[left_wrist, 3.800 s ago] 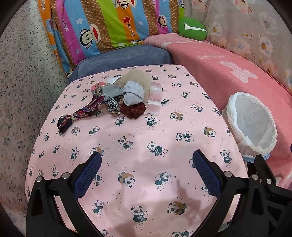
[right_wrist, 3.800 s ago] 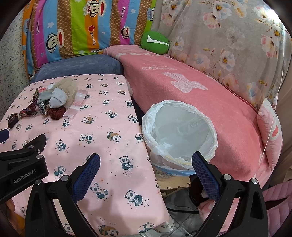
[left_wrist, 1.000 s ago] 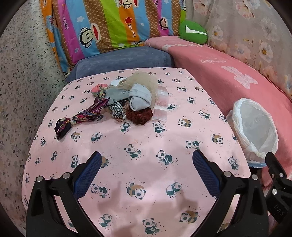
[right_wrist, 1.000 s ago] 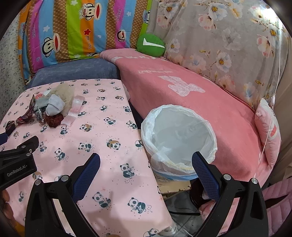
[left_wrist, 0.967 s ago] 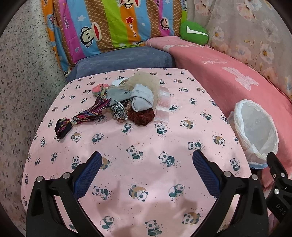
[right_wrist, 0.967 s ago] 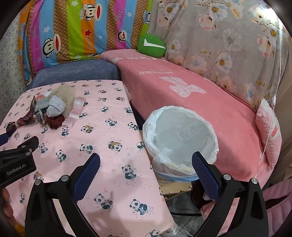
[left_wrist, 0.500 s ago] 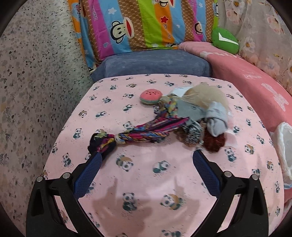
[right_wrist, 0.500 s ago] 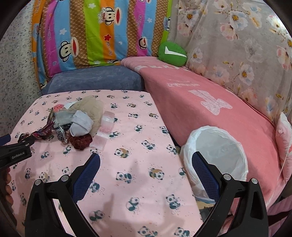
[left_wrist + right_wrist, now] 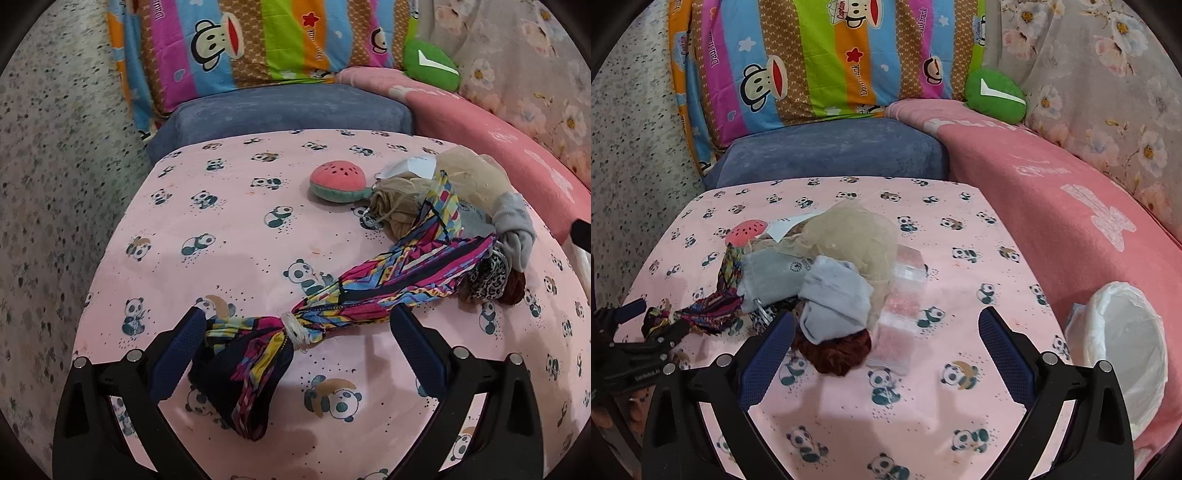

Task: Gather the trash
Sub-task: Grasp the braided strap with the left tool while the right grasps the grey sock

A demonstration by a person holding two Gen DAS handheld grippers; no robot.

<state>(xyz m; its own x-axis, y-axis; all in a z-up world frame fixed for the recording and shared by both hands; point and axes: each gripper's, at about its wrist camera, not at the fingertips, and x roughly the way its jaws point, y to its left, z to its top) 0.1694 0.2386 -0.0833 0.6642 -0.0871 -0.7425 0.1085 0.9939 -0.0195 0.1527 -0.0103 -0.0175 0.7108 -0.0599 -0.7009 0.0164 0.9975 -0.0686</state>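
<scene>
two grippers, both spread wide and holding nothing. my left gripper (image 9: 295, 325) straddles the knotted end of a multicoloured patterned cloth (image 9: 369, 288) on the panda tablecloth (image 9: 221, 229), part of a heap with a grey sock (image 9: 834, 295) and a maroon scrunchie (image 9: 838, 350). only my right gripper (image 9: 886, 328) view shows the white-lined bin (image 9: 1126, 350) beside the table; only the left shows the whole watermelon toy (image 9: 336, 182).

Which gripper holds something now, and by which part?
Neither. The left gripper is open around the tied end of the scarf; the right gripper is open over the pile.
</scene>
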